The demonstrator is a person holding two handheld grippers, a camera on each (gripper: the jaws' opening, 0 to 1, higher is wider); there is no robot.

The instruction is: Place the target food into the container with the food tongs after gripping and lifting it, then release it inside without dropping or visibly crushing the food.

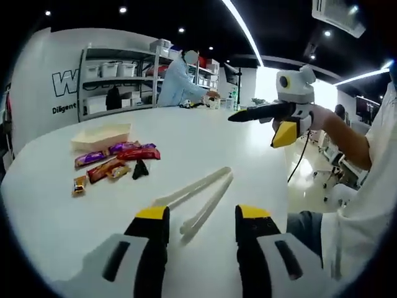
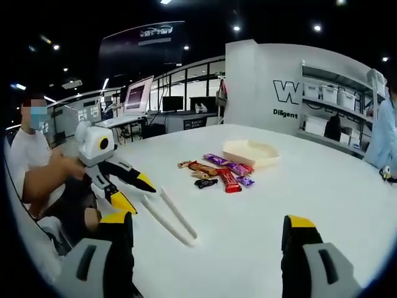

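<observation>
The pale plastic food tongs (image 1: 198, 200) lie flat on the white worktop (image 1: 205, 133) near its front edge, long axis running away from the left gripper (image 1: 201, 218), the nearer one, jaws spread; the right gripper (image 2: 208, 226) also gapes, the wrapped snack bars (image 1: 115, 160) and the beige tray (image 1: 101, 136) lying farther in

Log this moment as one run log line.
stage: pre-grasp | left gripper: open, over food tongs | right gripper: open, empty | snacks: on table | container: empty

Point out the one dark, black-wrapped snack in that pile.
The small black packet at the pile's edge facing the tongs. The other wrappers are purple, red or orange; this alone is black.
</observation>
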